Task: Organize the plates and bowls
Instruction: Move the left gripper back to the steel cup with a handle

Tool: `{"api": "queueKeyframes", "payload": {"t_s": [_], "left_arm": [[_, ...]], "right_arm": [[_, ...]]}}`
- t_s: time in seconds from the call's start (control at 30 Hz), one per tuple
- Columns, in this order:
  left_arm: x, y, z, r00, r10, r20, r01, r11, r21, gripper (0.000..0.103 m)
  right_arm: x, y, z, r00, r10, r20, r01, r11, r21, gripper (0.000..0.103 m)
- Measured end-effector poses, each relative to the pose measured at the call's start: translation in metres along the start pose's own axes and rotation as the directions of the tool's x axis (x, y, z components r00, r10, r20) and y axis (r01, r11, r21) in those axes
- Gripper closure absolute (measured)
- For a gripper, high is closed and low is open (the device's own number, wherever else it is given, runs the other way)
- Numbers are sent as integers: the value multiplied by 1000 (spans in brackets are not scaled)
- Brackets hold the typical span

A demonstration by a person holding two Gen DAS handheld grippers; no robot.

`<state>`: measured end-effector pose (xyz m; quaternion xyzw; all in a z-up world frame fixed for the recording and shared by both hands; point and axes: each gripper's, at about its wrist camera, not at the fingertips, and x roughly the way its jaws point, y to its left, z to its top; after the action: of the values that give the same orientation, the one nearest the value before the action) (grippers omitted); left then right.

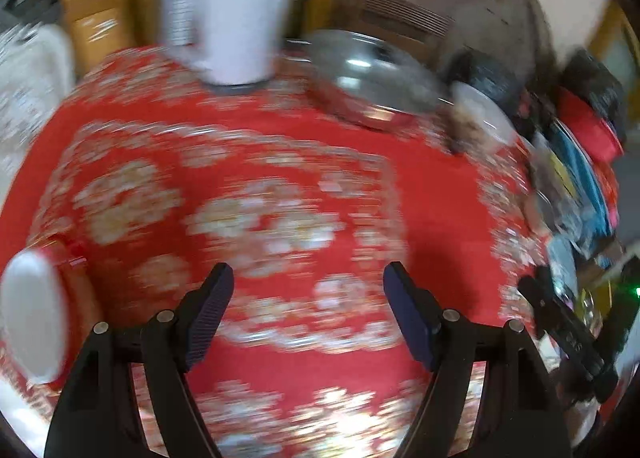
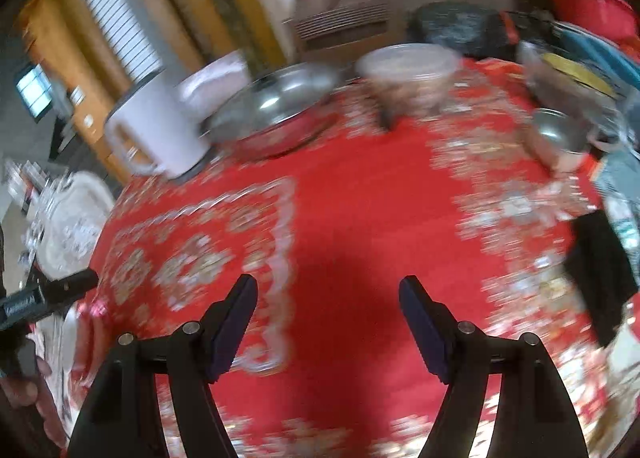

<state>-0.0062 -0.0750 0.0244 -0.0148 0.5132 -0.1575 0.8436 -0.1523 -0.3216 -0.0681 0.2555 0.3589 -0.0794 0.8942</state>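
Sitting at the near left edge of the red patterned tablecloth (image 1: 420,185), a red bowl with a white inside (image 1: 34,314) lies just left of the left gripper (image 1: 308,280), whose fingers are spread and empty. The right gripper (image 2: 328,292) hovers likewise released. Far across stand a lidded steel pan (image 2: 276,107), a white kettle (image 2: 154,129) and a plastic container (image 2: 408,77).

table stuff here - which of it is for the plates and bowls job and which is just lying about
For the job:
lidded steel pan
small steel bowl
red-rimmed white bowl

Lying about:
white kettle
plastic food tub
packets at the table's right edge
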Motion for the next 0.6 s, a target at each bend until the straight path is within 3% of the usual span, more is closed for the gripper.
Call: {"api": "queueKeyframes", "payload": {"t_s": [0.17, 0.37, 0.6], "left_arm": [[46, -126, 16, 994, -97, -58, 104, 984, 146, 26], [86, -245, 35, 986, -142, -88, 161, 948, 273, 26], [135, -339, 65, 981, -175, -83, 194, 910, 368, 26]], "right_arm": [[-5, -103, 28, 998, -60, 16, 58, 991, 124, 28], [-9, -195, 67, 991, -127, 48, 117, 979, 169, 28], [7, -253, 115, 989, -53, 138, 29, 985, 171, 30]]}}
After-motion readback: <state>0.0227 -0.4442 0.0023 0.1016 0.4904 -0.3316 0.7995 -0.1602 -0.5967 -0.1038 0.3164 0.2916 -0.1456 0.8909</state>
